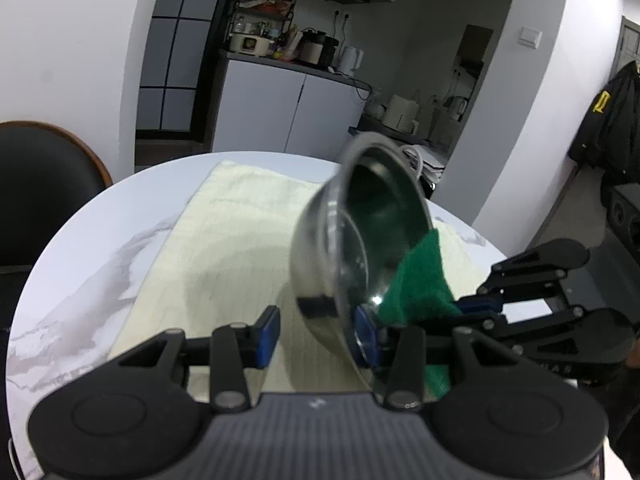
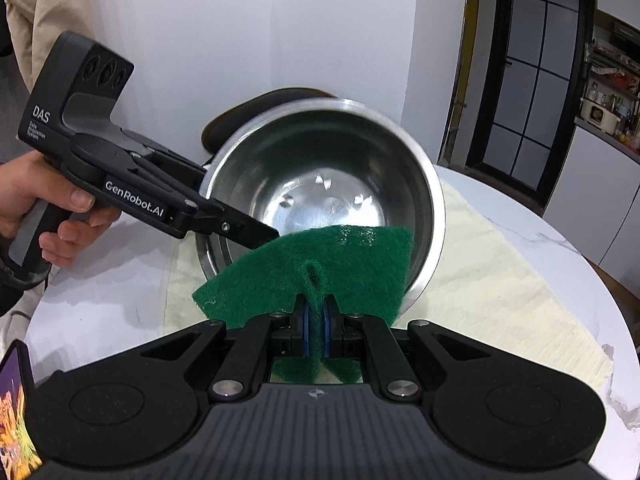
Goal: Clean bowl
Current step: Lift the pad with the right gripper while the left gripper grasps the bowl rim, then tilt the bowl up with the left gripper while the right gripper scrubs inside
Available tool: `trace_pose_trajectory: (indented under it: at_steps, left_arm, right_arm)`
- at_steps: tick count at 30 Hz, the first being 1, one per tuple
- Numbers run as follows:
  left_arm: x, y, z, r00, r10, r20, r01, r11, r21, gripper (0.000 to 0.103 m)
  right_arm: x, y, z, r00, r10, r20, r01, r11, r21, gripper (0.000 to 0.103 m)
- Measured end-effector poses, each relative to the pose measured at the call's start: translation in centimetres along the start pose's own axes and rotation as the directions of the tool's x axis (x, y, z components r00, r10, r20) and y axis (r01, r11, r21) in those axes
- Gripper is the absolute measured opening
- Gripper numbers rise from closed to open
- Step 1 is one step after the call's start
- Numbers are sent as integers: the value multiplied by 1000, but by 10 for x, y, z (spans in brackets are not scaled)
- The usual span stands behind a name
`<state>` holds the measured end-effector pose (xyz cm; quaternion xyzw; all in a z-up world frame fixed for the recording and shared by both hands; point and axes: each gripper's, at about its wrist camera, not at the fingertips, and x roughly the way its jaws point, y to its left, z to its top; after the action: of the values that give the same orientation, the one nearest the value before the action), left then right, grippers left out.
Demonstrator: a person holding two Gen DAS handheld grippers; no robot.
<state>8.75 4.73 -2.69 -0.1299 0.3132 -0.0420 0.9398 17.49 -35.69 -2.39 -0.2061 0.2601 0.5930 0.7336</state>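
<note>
Mid-scrub, judging by pose: left hand-held gripper grips bowl rim, tilted; right hand-held gripper clamps green pad at bowl's mouth. Interior looks shiny; wiping unfinished.

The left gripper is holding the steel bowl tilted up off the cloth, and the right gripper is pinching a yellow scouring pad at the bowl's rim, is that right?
Not quite: the scouring pad is green, not yellow, as the right wrist view shows. The rest holds: the left gripper holds the steel bowl tilted, and the right gripper pinches the pad.

One steel bowl; one green scouring pad; one cream towel; two hand-held grippers: left, right.
</note>
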Motion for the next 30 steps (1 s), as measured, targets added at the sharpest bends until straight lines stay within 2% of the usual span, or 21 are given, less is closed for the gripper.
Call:
trace_pose_trajectory:
  at_steps: [7,8,9,11,13,20,30]
  left_arm:
    - [-17,-10,-3,997,52,57,-55,997,55,43]
    - [-18,-11,-3,997,51,62,-55,997,59,32]
    - [-18,-11,-3,997,49,55,-52,997,54,29]
    - [-15,-12,-4,997,69,39,-71,996,58,15]
    - [-14,-12,-5,998,64,27,-66,996,55,12]
    - [-15,-15,-8,1000,14,26,-15,999,45,12]
    - [-13,-19,-9,1000,13,19,-14,998,56,12]
  right_arm:
    - [4,6,-1,999,-50,-6,49,998,-25,8]
    - [3,7,0,998,-62,-4,62,998,-34,8]
    - [3,8,1,997,-71,-2,71,997,-42,7]
    - [4,9,3,996,-87,7,87,995,-48,8]
    - [3,10,5,995,-101,14,102,993,-53,8]
    - [14,17,0,994,-108,-27,105,991,-81,8]
    - [19,28,8,998,-43,-34,40,995,-88,8]
